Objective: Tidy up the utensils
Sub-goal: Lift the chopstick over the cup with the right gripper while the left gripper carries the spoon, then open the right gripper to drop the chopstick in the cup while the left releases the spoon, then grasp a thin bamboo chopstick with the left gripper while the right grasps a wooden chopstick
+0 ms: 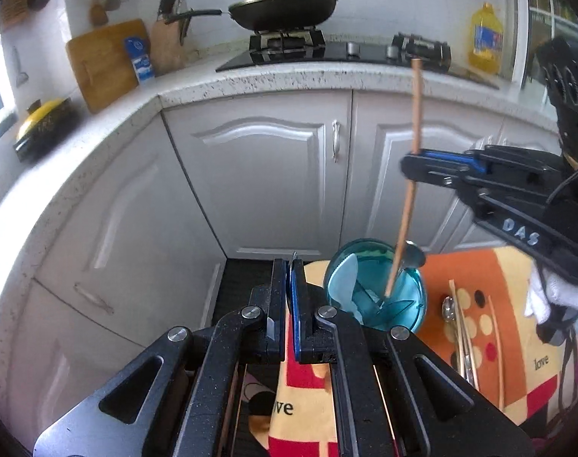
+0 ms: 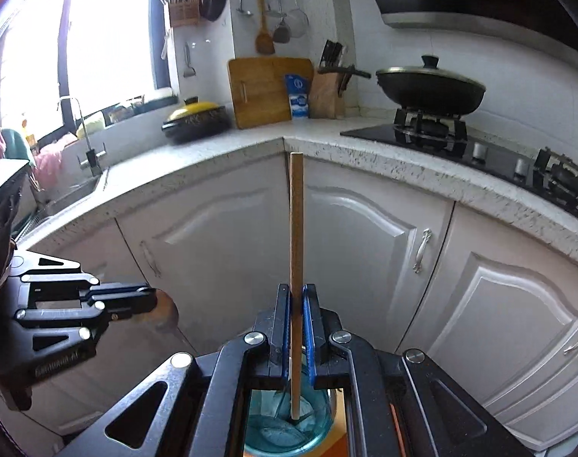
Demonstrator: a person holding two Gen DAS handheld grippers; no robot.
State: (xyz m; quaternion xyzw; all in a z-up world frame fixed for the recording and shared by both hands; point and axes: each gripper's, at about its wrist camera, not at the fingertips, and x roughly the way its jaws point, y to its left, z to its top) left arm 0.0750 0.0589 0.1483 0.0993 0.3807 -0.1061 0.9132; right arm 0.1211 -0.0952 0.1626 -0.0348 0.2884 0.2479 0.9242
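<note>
Partway done: chopstick [image 1: 413, 175] pinched in right gripper [image 1: 412, 165] fingers, tip inside blue cup [image 1: 372, 285] beside spoon [image 1: 413, 257]; left gripper [image 1: 290, 285] fingers together, more utensils [image 1: 458, 327] waiting on worktop [image 1: 517, 304].

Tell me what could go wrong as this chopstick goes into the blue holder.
1. The chopstick is tilted in the right hand-held gripper; released now, it may tip against the holder rim instead of dropping in.
2. Its tip looks close to a divider, so pushing down could shove the holder, which sits near the cloth's edge.
</note>
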